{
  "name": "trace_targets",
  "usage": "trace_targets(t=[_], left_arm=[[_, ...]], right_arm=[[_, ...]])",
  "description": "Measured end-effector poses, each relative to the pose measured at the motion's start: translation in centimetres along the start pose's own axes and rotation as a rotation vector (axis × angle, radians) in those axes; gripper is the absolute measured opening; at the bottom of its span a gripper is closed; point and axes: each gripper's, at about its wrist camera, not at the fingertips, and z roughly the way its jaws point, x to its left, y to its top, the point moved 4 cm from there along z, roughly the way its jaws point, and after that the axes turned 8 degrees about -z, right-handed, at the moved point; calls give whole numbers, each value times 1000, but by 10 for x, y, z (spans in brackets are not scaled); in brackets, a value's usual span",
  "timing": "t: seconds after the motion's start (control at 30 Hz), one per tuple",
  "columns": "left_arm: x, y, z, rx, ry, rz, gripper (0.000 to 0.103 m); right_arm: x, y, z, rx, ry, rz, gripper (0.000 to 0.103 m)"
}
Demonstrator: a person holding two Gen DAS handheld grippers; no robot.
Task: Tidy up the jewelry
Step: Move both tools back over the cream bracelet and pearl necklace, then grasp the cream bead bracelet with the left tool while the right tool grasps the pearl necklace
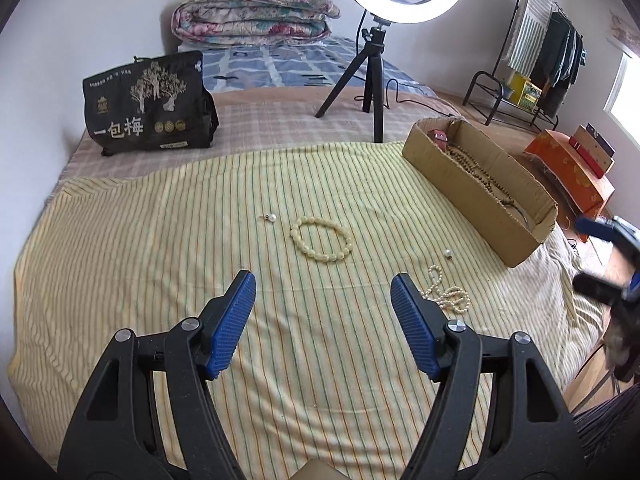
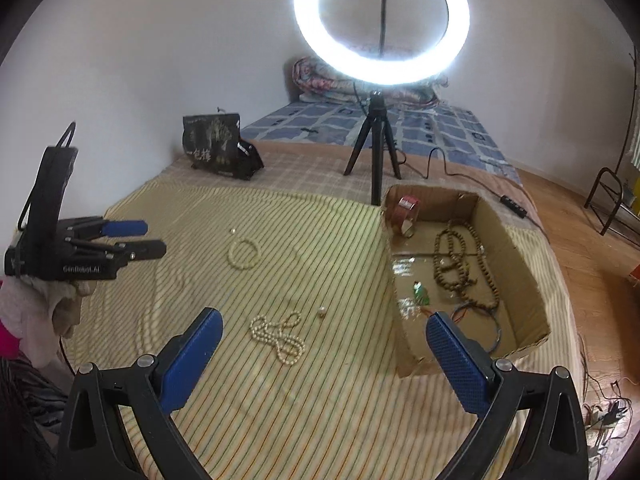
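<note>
A cream bead bracelet (image 1: 322,239) is seen lying flat as an open ring at the centre of the left wrist frame, on the yellow striped cloth (image 1: 140,248). It is judged to be light, its beads hard and smooth, the loop itself limp on its cord; a pinch across one side of the ring, pads closing over a few beads, is likely to hold better than any attempt on the whole loop. A small pearl earring (image 1: 271,218) rests just to the upper left of it, and a second pearl (image 1: 449,255) lies toward the right; both are tiny and round, and are expected to roll or slip from the pads. A pearl necklace (image 2: 278,337) is heaped in loose folds at the lower centre of the right wrist frame; it is soft and chain-like, will sag when lifted, and is best taken at the bunched middle.

The cardboard box (image 2: 516,256) is seen at the right, already holding a long brown bead strand (image 2: 460,264), a red bangle (image 2: 408,216) and a small green piece (image 2: 420,294).

The left gripper (image 1: 323,292) is held wide apart and nothing is held in it. The right gripper (image 2: 324,334) is likewise spread wide and empty, above the cloth.
</note>
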Motion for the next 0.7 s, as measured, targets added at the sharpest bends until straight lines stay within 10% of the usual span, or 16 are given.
trace_targets(t=[0.7], left_arm=[[17, 16, 96, 71, -6, -56, 72]], right_arm=[[29, -42, 86, 165, 98, -57, 85]])
